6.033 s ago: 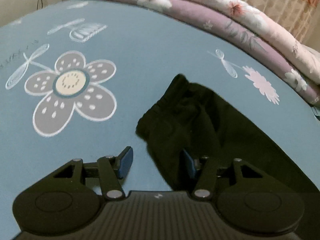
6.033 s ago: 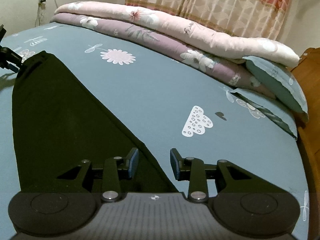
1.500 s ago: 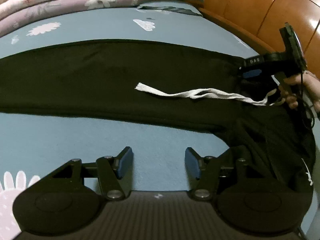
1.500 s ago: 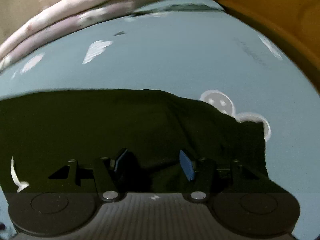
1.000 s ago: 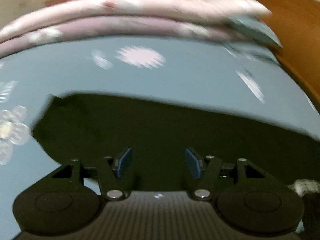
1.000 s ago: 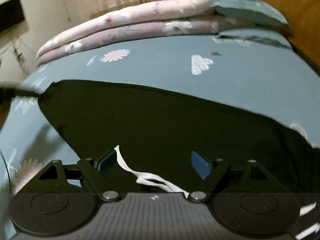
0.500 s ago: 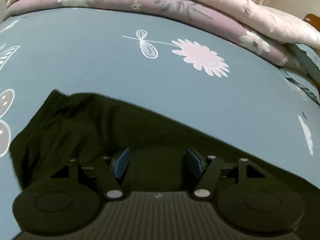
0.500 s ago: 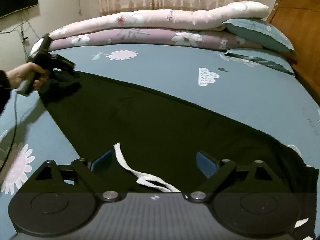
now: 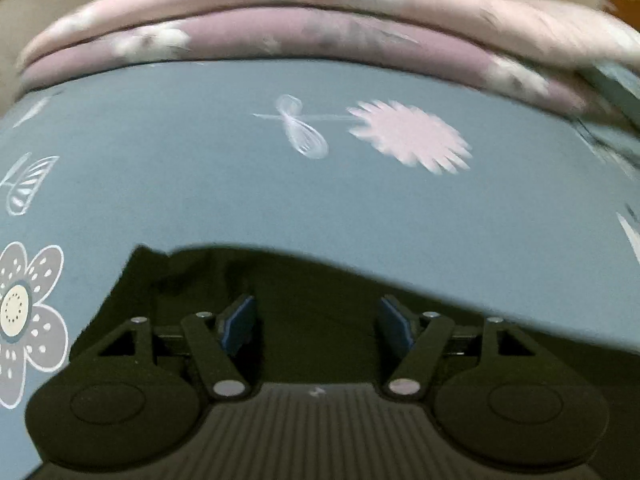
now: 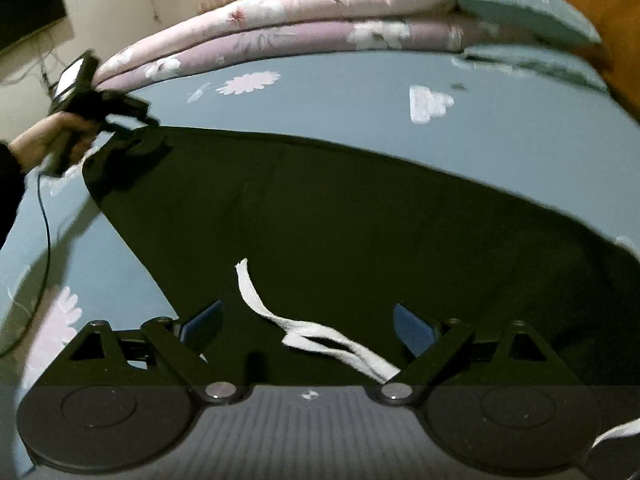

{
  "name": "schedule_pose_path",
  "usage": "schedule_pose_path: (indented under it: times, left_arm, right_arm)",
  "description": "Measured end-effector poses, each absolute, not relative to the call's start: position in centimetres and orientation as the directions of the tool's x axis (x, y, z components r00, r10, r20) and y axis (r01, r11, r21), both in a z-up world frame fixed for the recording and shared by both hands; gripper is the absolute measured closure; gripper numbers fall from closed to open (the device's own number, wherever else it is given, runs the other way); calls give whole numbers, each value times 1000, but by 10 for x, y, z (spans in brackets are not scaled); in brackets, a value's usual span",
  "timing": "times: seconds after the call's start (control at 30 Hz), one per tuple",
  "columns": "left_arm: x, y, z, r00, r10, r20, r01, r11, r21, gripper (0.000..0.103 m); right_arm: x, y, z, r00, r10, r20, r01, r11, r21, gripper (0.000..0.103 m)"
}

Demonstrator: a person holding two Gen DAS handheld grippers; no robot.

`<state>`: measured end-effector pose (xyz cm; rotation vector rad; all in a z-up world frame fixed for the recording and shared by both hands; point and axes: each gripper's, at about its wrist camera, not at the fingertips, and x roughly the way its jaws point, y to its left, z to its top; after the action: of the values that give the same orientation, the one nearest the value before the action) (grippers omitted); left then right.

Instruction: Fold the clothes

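Bed: the wide blue-grey sheet printed with flowers and clouds [image 10: 500, 152] carried everything, and it was bare around the garment.
Bedding: folded pink and mauve floral quilts [image 9: 312, 28] were stacked along the far edge, with teal pillows [image 10: 520, 4] by the wooden headboard.
Room: a patterned curtain hung behind, and a dark screen was on the left wall.
Garment: the long black soft trousers [image 10: 340, 216] lay flat, stretched diagonally across the bed, cuff end far left, waist end near the right gripper.
What changed: the left gripper [image 9: 318, 320] had swung from the waist over to the cuff and dropped low over it, its fingers having just been opening, released, black cloth beneath them and nothing pinched.
Right gripper: the right gripper [image 10: 308, 326] hovered over the waist, fingers having just spread wide, released, gripping nothing.
Drawstring: the flat white cotton cord [image 10: 280, 316] trailed between those fingers, loose.
Meaning: both ends looked lined up for a lengthwise fold, cuff toward waist; no fold was made yet.
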<state>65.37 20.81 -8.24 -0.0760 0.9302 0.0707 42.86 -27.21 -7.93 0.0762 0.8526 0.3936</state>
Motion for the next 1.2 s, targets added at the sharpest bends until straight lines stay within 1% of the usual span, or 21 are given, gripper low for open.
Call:
schedule_pose_path:
  times: [0.07,0.13,0.17,0.23,0.33,0.43,0.53,0.6,0.67,0.73,0.8,0.83,0.9,1.0,1.03,1.1,1.17,1.2]
  left_arm:
    - [647,207,-85,550,-12,-835,-57,997,-52,32]
    - [645,208,-91,534,-32,-845,-43,997,-65,32]
    - [647,211,-95,525,-32,-851,-52,996,-70,32]
    - [652,217,-103,515,-29,-857,-82,993,-82,32]
    - [662,231,-108,560,1,-829,-139,986,-92,32]
    - [668,247,-111,589,84,-803,-239,968,-74,32]
    - [666,252,-105,598,129,-791,-282,958,-57,32]
    - [657,251,-97,604,107,-790,-260,963,-68,32]
    - [646,245,-86,622,66,-781,-201,977,-77,32]
    - [634,242,-81,607,-7,-795,-134,985,-112,30]
    - [627,241,-84,573,-48,-818,-97,987,-125,30]
    - [626,241,-89,553,-39,-832,-94,990,-109,30]
    - [628,244,-101,532,37,-846,-135,990,-42,30]
    - [631,260,-108,554,192,-810,-274,961,40,29]
    - [631,265,-107,556,206,-805,-310,950,29,33]
    - [627,271,-104,573,196,-796,-339,941,-12,33]
    - [616,262,-95,614,145,-776,-290,956,-51,33]
    - [610,252,-93,623,108,-775,-240,969,-58,33]
  right_arm:
    - [429,-274,-78,573,397,-717,-308,915,261,7]
    - [425,-271,-75,563,428,-707,-336,900,277,6]
    - [423,-270,-73,558,443,-702,-351,892,284,4]
    - [421,-266,-72,554,454,-697,-366,885,286,4]
    - [418,-263,-69,549,469,-692,-383,877,291,4]
    - [416,-261,-67,542,483,-688,-392,869,302,4]
    - [414,-260,-64,534,497,-684,-404,861,310,4]
    - [414,-259,-63,529,509,-679,-413,853,318,3]
    - [413,-258,-61,531,512,-675,-417,851,319,3]
    - [412,-257,-60,531,514,-674,-418,850,320,3]
    - [411,-255,-60,530,518,-671,-422,848,321,3]
    - [411,-254,-59,530,519,-671,-423,847,320,3]
    - [411,-253,-60,528,516,-674,-421,849,320,3]
    - [412,-252,-61,530,508,-679,-417,853,313,3]
    - [412,-252,-61,531,505,-680,-416,855,310,3]
    - [413,-253,-61,533,508,-677,-414,854,315,3]
    - [413,-254,-61,533,510,-675,-412,853,320,3]
    - [413,-254,-61,533,509,-675,-411,854,320,3]
